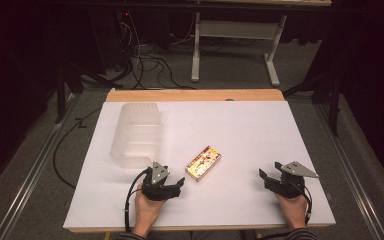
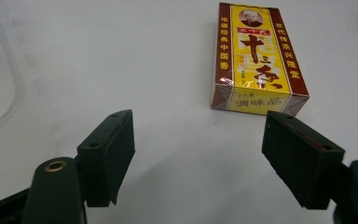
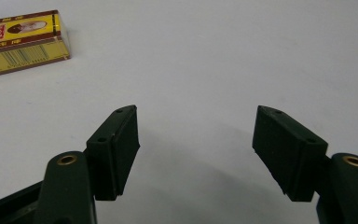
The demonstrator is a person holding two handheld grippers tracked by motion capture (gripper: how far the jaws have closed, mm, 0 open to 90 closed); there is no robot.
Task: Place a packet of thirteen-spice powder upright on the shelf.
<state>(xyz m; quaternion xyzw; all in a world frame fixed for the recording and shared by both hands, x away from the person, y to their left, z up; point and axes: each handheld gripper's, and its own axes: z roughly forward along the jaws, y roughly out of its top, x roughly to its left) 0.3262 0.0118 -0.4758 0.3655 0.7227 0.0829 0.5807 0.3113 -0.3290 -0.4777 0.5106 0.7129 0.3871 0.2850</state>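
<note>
1. The yellow and red box (image 1: 203, 163) lies flat on the white table (image 1: 260, 130), right of the clear plastic container (image 1: 136, 134).
2. The left gripper (image 1: 180, 186) sits just near-left of it, jaws apart, gripping nothing.
3. The right gripper (image 1: 262, 176) rests well right, jaws spread, empty.

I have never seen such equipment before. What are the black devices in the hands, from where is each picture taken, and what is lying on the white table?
A person sits at a white table and holds a hand-operated tool in each hand. Each tool is a gripper with two black jaws. The left gripper and the right gripper both rest near the front edge, jaws apart, holding nothing.

The high view comes from a fixed camera above the person, looking down. The two gripper views come from small cameras mounted on each tool, looking out between its own jaws.

On the table lie a yellow and red box with Chinese printing, just ahead of the left gripper, and a clear plastic container farther back on the left.
</note>
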